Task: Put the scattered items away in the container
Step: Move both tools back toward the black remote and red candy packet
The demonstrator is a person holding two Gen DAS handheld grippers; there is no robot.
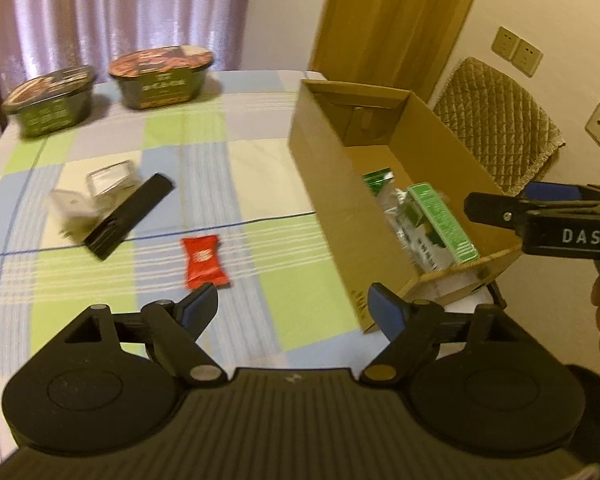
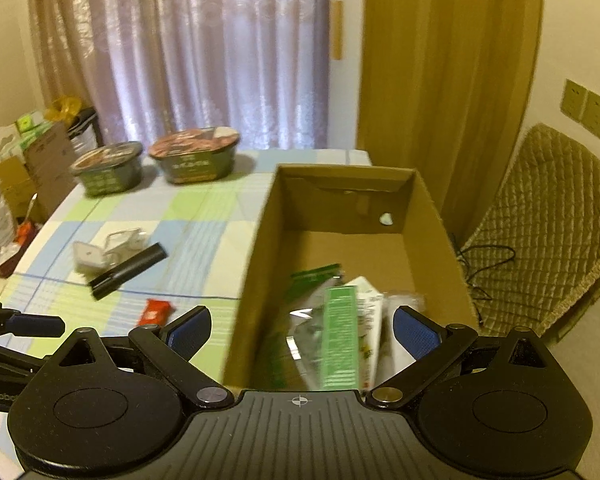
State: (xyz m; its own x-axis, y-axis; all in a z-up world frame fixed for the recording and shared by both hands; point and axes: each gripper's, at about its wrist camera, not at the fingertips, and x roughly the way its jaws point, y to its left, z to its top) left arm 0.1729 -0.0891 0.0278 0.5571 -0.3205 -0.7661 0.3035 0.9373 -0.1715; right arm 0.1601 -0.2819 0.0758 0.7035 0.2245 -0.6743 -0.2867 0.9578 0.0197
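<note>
The cardboard box [image 2: 260, 264] stands open at 3 o'clock on the checked table [image 1: 204, 152], green packets [image 2: 340, 336] inside. Two lidded bowls [image 1: 162, 76] sit at 11. The right claw [image 1: 496, 204], marked "DAS", and the left claw [image 1: 292, 312] both gape empty. A black bar [image 1: 130, 216] and a red sachet [image 1: 204, 264] lie mid-table.

Right gripper [image 2: 302, 330] hangs over the near end of the cardboard box [image 2: 256, 264], jaws spread wide with nothing between them. Down in the box there's a green carton [image 2: 340, 336], a white carton [image 2: 370, 320] right beside it and some green packets [image 2: 312, 276], all piled at the near end. Out on the checked tablecloth [image 2: 196, 216] at about 9 o'clock sits a red snack packet [image 2: 154, 312], and a black bar [image 2: 128, 270] lies near 10 o'clock against a white plastic thing [image 2: 88, 258]. Two noodle bowls [image 2: 196, 158] are at 11 o'clock. The other gripper [image 2: 32, 326] pokes in at far left.
</note>
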